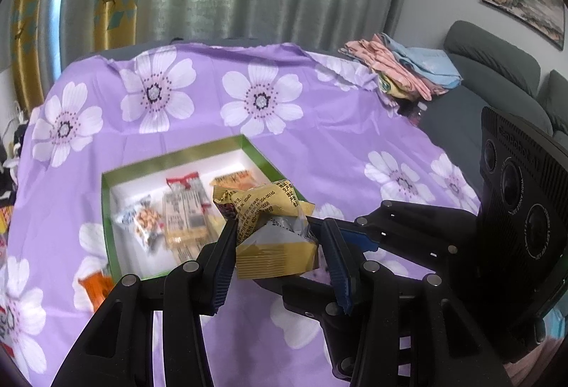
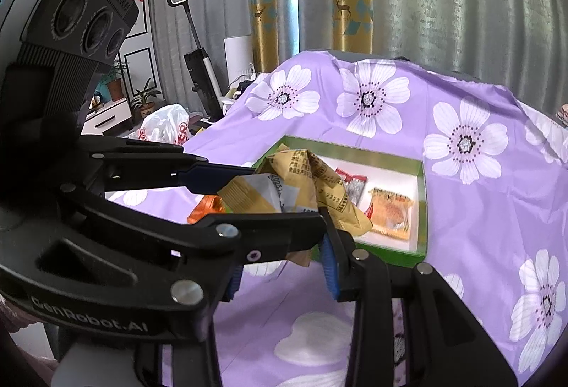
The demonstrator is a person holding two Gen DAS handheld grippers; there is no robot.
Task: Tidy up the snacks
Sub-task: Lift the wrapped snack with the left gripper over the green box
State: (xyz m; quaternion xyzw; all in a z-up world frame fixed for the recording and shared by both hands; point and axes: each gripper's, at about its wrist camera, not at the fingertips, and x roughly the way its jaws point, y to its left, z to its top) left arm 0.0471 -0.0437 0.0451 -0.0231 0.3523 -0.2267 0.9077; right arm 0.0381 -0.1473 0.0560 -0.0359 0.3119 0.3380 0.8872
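Showing: two claws gripping one crumpled yellow wrapper above a purple flowered cloth.
Left claw (image 1: pixel 275 245): jaws part-closed, its ribbed pads pressed on the near end of the wrapper (image 1: pixel 271 230), held clear of the cloth.
Right claw (image 2: pixel 280 246): jaws part-closed on the same wrapper (image 2: pixel 301 188); in the left view its fingers (image 1: pixel 340 234) come in from the right and cross just behind the left claw's right pad.
Wrapper: yellow with black print, twisted and creased, a grey-white inner fold showing; it hangs between both claws, in front of the box in both views.
Box (image 1: pixel 198 151): green-rimmed, white inside, open-topped, lying flat on the cloth.
Box contents: a clear nut packet (image 1: pixel 143 222), a long beige packet (image 1: pixel 184 216), a red-topped packet (image 2: pixel 353 186) and an orange biscuit packet (image 2: pixel 390 211), each lying flat on the white floor.
Loose snack: an orange packet (image 1: pixel 94 289) on the cloth, just outside the box's near left corner.
Cloth (image 1: pixel 319 152): purple with white flowers, draped over the surface.
Clothes (image 1: pixel 401 69): a folded pile, pink and blue, at the cloth's far right edge.
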